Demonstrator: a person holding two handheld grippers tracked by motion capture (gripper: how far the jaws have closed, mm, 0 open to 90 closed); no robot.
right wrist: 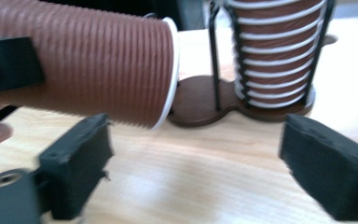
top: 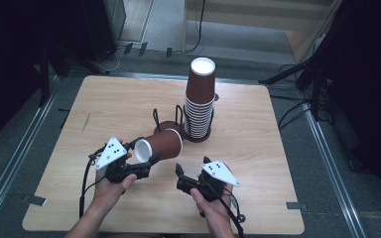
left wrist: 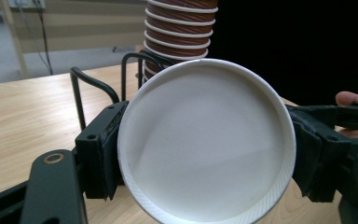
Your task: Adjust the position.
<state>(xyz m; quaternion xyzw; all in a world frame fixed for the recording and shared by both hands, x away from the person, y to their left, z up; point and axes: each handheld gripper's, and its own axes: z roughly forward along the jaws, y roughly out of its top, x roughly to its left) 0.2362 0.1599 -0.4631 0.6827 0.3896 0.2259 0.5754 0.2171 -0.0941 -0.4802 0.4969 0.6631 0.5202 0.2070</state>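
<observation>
High view: my left gripper (top: pixel 146 166) clamps a brown paper cup (top: pixel 159 144) by its base end, lying sideways above the table (top: pixel 258 148) near its middle. My right gripper (top: pixel 179 174) stands wide with nothing between, just right of it. The cup stack (top: pixel 199 101) rises behind in its rack (top: pixel 178 119).

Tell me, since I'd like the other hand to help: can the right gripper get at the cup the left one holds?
Probably yes. The right gripper is open and empty, the cup lies sideways in the left gripper just beyond it, and only bare table lies between.
</observation>
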